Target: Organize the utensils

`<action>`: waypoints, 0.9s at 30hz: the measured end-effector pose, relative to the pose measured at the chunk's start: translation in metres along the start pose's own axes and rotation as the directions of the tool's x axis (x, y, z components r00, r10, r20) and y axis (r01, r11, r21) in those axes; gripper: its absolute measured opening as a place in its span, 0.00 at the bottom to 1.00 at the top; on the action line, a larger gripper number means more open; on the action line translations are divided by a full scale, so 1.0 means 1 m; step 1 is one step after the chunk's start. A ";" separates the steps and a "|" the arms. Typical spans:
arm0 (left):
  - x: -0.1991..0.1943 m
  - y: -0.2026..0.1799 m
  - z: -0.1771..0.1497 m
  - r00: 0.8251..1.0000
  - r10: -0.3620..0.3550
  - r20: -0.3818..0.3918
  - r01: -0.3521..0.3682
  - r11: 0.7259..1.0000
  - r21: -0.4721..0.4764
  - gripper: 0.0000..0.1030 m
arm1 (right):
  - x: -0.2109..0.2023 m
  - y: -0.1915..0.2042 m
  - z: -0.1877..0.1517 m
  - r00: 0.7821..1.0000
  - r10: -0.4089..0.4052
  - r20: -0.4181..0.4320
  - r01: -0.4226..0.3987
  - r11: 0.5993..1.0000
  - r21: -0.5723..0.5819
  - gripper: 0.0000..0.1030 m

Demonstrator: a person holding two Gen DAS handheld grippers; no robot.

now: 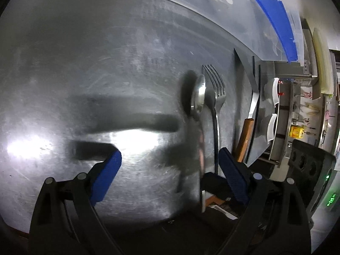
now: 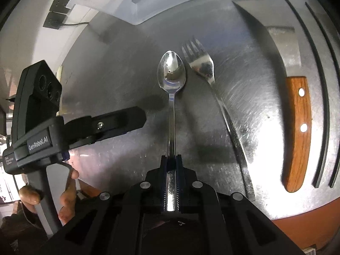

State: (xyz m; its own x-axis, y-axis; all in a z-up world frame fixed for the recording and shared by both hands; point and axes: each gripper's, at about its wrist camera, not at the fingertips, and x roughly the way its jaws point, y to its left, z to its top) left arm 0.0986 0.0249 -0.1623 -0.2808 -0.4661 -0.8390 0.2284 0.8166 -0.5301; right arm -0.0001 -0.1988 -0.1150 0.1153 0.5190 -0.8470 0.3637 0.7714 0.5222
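My right gripper [image 2: 171,159] is shut on the handle of a steel spoon [image 2: 171,74], bowl pointing away, just left of a steel fork [image 2: 201,65] that lies on the metal table [image 2: 127,63]. A wooden-handled knife [image 2: 296,127] lies to the right, with two black chopsticks [image 2: 318,85] beyond it. In the left wrist view the spoon [image 1: 198,94] is seen edge-on beside the fork [image 1: 216,93], with the knife [image 1: 247,136] further right. My left gripper [image 1: 170,161] is open and empty, left of the spoon. It also shows in the right wrist view [image 2: 119,123].
A clear plastic bin [image 1: 212,10] with a blue latch [image 1: 276,19] stands at the back of the table. The table's right edge [image 1: 261,97] drops to shelves with white dishes. A wall socket [image 2: 56,12] is at the back left.
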 end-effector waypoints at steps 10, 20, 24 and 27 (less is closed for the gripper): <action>-0.003 -0.004 0.002 0.999 -0.027 0.032 0.028 0.999 -0.041 0.85 | -0.012 0.009 0.001 0.985 -0.167 0.036 0.170 0.980 -0.106 0.02; -0.045 0.038 0.007 0.986 -0.057 0.156 0.084 0.982 -0.169 0.85 | 0.036 0.054 -0.019 0.956 -0.294 -0.008 0.281 0.920 -0.274 0.20; -0.039 0.041 0.008 0.986 -0.118 0.121 0.138 0.974 -0.178 0.85 | 0.043 0.058 -0.025 0.936 -0.351 0.003 0.337 0.895 -0.294 0.11; -0.024 0.037 0.006 0.982 -0.178 0.064 0.187 0.966 -0.180 0.85 | 0.036 0.040 -0.020 0.962 -0.271 -0.023 0.260 0.942 -0.211 0.07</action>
State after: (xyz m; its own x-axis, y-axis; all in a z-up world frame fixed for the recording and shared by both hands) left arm 0.1198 0.0640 -0.1621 -0.2571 -0.6248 -0.7372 0.0003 0.7628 -0.6466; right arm 0.0003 -0.1421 -0.1226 -0.0083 0.2991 -0.9542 0.1781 0.9394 0.2929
